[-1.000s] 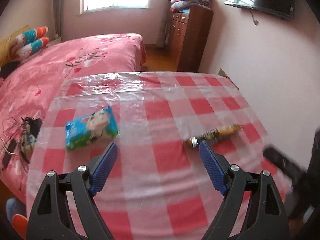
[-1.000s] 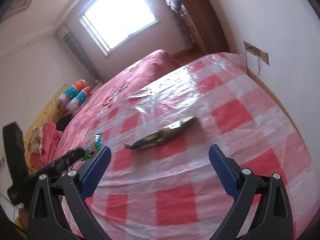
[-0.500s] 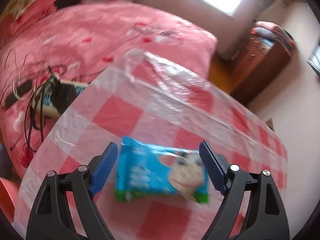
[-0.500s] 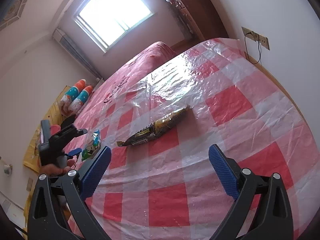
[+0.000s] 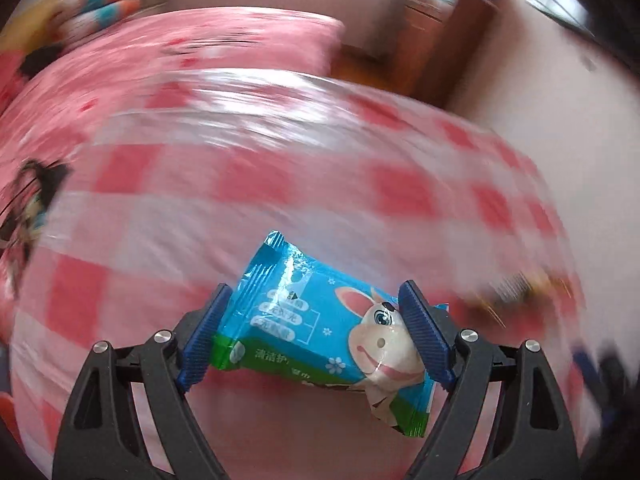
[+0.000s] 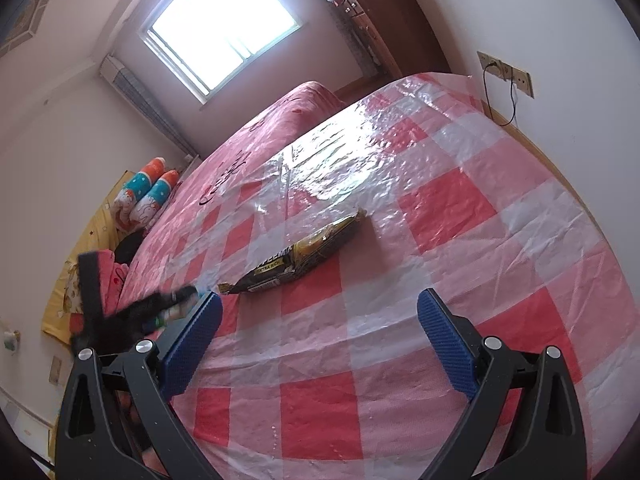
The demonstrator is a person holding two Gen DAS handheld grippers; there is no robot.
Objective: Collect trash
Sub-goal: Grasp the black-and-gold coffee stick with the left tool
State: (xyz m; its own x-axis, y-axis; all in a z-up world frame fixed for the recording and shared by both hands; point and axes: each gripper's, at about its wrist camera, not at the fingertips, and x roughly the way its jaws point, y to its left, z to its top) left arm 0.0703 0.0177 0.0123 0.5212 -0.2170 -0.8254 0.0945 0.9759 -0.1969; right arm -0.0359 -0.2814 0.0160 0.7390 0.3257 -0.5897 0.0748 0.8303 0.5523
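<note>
- Left wrist view: my left gripper is standing wide open, its blue fingers straddling the blue rabbit-print packet lying on the red-checked tabletop. The right pad is overlapping the packet's edge; I cannot tell whether either pad is pressing on it. The surroundings are blurring.
- Right wrist view: my right gripper is hanging wide open over the tabletop, holding nothing. The dark gold snack wrapper is lying ahead of it, well apart from both fingers.
</note>
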